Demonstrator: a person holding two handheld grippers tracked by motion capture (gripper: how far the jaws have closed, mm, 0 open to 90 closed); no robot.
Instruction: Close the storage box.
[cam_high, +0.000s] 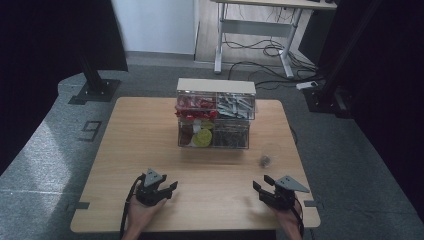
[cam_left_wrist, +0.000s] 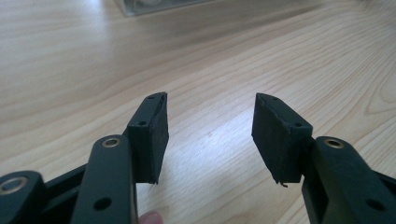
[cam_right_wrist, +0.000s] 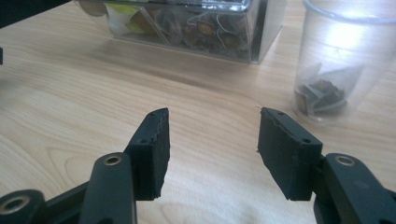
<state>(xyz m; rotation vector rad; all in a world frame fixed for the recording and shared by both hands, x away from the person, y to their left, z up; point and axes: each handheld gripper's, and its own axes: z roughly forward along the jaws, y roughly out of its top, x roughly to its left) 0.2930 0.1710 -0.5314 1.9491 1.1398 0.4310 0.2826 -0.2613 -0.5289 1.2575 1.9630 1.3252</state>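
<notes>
High view: left gripper (cam_high: 169, 190) and right gripper (cam_high: 260, 186) held low over near table (cam_high: 125, 140) edge, jaws parted, nothing between. Clear plastic cup (cam_high: 266, 154) with tea bag stood ahead of right gripper, beside clear organiser box (cam_high: 215, 114).

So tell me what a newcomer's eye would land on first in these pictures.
First, the clear compartment box at the middle of the wooden table, stacked with red, yellow and grey items. Next, the clear plastic cup to its right, holding a small dark packet. Nearest the person, the left hand-held gripper and right hand-held gripper sit open and empty.
</notes>
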